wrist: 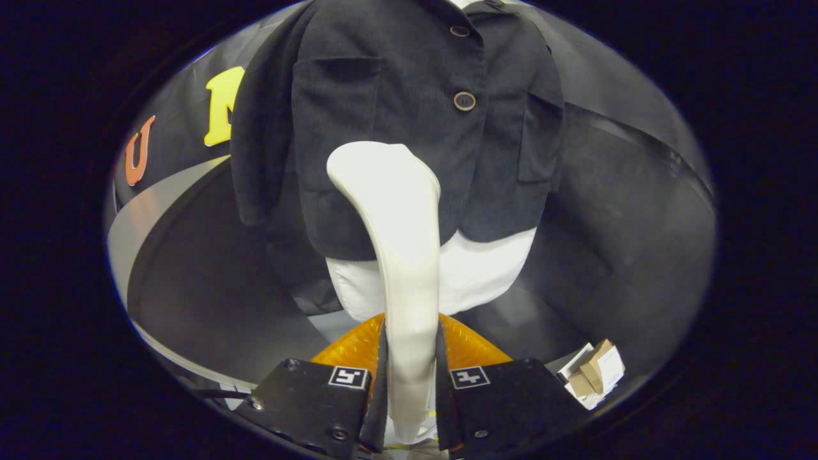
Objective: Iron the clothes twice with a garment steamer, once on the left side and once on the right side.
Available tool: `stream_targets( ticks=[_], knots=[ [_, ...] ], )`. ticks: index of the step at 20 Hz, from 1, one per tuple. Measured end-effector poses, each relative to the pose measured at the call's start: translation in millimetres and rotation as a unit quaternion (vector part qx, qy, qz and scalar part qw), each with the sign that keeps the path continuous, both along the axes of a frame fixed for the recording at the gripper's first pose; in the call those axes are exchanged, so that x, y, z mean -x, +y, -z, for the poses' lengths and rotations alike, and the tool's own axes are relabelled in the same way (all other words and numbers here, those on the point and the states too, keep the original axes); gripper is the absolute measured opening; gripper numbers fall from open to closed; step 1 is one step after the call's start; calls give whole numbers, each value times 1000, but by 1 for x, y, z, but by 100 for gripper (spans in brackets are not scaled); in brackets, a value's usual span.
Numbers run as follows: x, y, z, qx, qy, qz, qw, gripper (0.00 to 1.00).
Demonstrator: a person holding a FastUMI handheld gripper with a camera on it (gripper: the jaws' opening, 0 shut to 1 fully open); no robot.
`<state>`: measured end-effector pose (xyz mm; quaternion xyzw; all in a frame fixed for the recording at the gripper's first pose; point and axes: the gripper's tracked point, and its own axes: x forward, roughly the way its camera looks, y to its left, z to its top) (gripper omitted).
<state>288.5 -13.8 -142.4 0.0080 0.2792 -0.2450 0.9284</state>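
Observation:
My gripper [412,364] is shut on the white garment steamer [399,223]; both black fingers [319,390] press its handle from either side. The steamer rises from between the fingers and its broad head sits against the lower left front of a black buttoned jacket [415,108]. The jacket hangs on a white mannequin torso [486,271], whose bare lower part shows below the hem. Two buttons [464,101] run down the jacket just to the right of the steamer head. A chest pocket [335,96] lies above and left of the head.
An orange ribbed base [470,345] sits under the torso, just beyond the fingers. A small cardboard and paper bundle [594,374] lies on the dark floor to the right of the right finger. A grey curved band [147,211] runs along the left.

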Motion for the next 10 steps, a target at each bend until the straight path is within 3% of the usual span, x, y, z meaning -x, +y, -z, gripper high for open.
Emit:
stream_targets(
  ticks=[10],
  knots=[
    [13, 0, 43, -44, 22, 19, 999, 34]
  ],
)
